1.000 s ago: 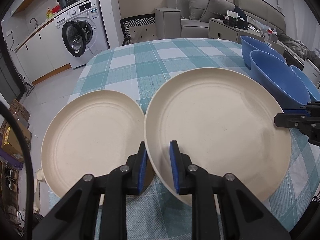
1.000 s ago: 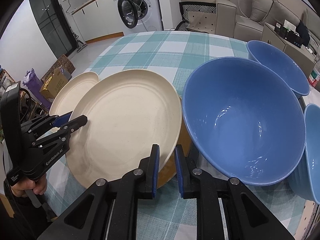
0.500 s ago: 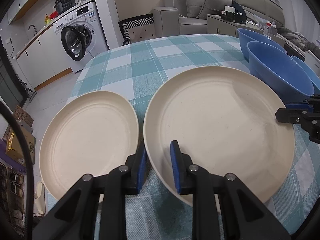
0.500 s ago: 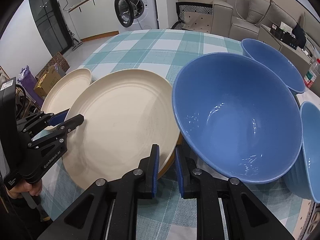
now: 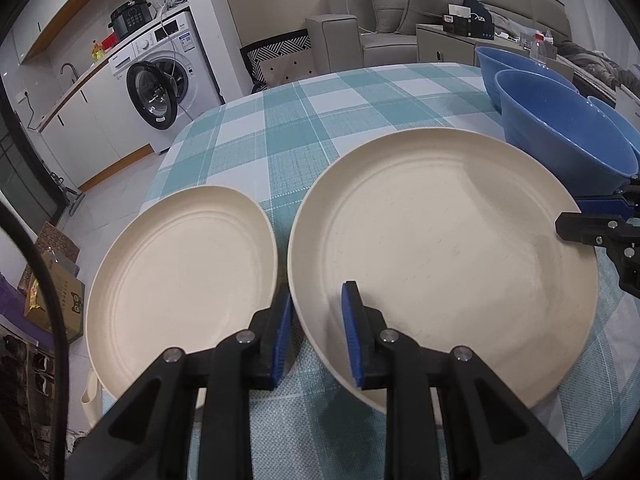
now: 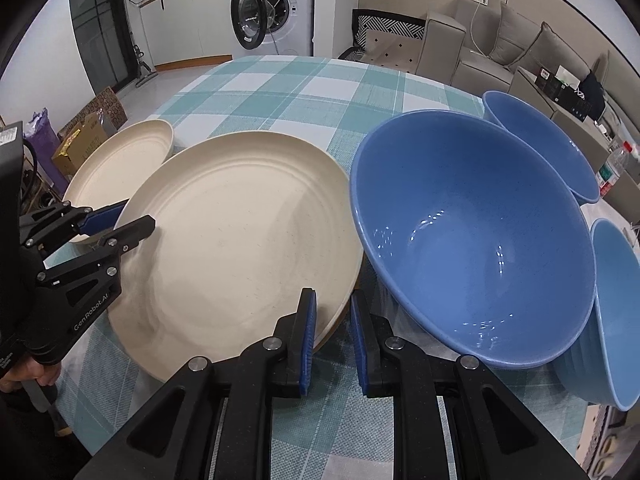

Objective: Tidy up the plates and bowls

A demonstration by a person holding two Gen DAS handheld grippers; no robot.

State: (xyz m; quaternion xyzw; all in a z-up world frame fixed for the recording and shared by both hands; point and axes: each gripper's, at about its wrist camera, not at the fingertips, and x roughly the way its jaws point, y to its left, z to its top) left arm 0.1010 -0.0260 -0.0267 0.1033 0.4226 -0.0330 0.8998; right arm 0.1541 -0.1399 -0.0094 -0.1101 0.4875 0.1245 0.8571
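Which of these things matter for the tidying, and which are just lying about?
For the job: big plate, small plate, three blue bowls, the nearest.

Lying about: washing machine, sofa, cardboard box, bottle.

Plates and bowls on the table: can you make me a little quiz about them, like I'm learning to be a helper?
1. How many blue bowls can you count?
2. True or false: the small plate lies beside the big plate, not on top of it.
3. The left gripper and the right gripper both have their fingers around the rim of: A) the big plate, B) the small plate, C) a bowl.

Key: 1) three; 2) true; 3) A
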